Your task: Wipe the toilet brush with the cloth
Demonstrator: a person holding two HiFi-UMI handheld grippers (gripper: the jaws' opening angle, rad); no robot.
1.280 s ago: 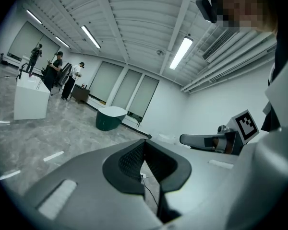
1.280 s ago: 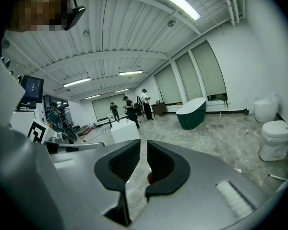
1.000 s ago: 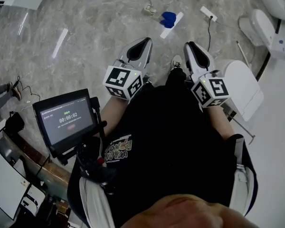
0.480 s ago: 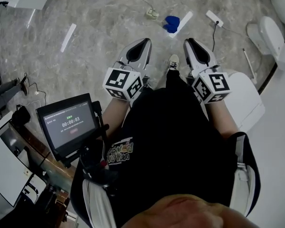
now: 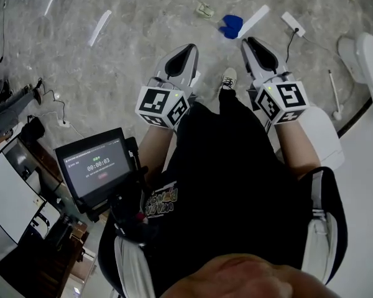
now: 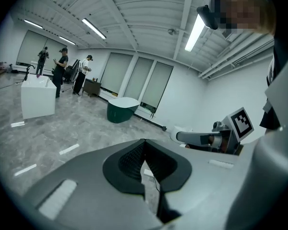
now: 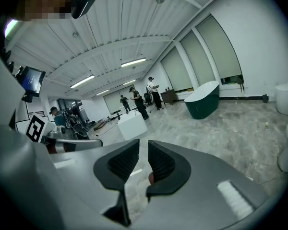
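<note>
1. Cloth [image 5: 231,25] – blue, on the floor [image 5: 130,61] ahead, untouched; brush [image 5: 333,95] is likely the white stick by the toilet [image 5: 368,51].
2. Left tool [image 5: 189,49] closed, empty; right tool [image 5: 250,42] narrow, empty, just opening – both now nearer; approach only.

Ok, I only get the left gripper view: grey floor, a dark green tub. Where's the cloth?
Observer: In the head view a crumpled blue cloth lies on the grey marble floor, beyond the person's white shoe.
Child: And the brush?
Observer: A thin white stick, maybe its handle, lies near the white toilet, far right.
Child: Is the other gripper holding anything?
Observer: No, the right gripper has its jaws slightly apart and empty; they just opened a little.
</note>
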